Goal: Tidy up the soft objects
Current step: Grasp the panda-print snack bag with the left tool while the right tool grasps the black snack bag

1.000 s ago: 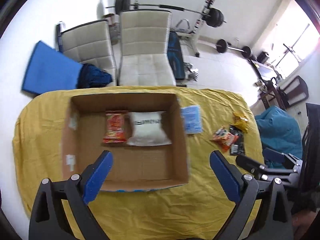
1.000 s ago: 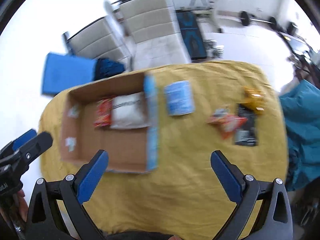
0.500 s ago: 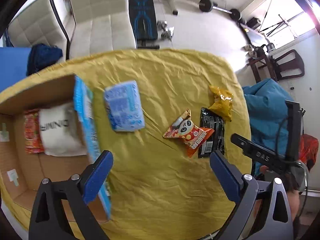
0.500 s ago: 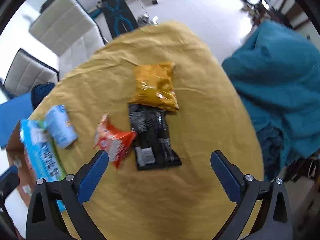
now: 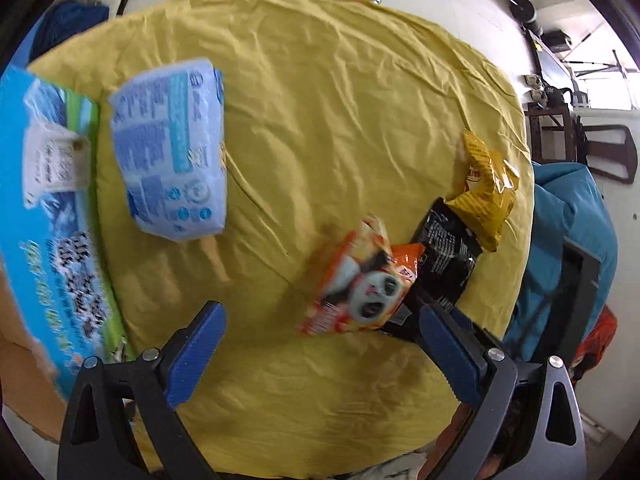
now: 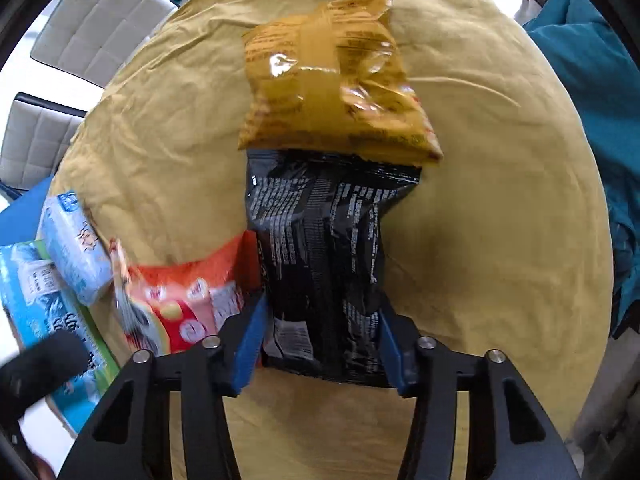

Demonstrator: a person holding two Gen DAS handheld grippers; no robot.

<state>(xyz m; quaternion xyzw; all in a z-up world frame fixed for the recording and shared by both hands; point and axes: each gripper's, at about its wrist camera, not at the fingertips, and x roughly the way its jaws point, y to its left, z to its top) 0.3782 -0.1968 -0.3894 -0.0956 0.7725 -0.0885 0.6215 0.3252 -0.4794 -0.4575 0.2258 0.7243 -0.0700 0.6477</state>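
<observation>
Dropped much closer to the yellow-covered desk (image 5: 340, 100) than a second ago, when both views took in the whole cardboard box with chairs and gym gear behind. Now only the box's printed blue side (image 5: 48, 240) at the left edge of the left wrist view, and packets filling both views. Right tool (image 6: 320, 336) narrowed from a wide spread half a second ago and closing now, blue pads either side of the near end of the black packet (image 6: 320, 240); pads at or just against its edges, actual pressing hard to tell. Black packet flat on the cloth, running straight away from the right tool, far end tucked under the yellow snack bag (image 6: 332, 80). Orange panda packet (image 6: 188, 292) just left of the left pad, overlapping the black packet's edge. Pale blue tissue pack (image 6: 72, 248) further left, beside the box. Left tool (image 5: 320, 344) wide apart, holding nothing, pointing steeply down at bare cloth. From it, orange panda packet (image 5: 360, 280) just ahead toward the right finger, black packet (image 5: 448, 256) and yellow snack bag (image 5: 484, 196) beyond on the right, pale blue tissue pack (image 5: 172, 152) well ahead on the left, next to the box.
</observation>
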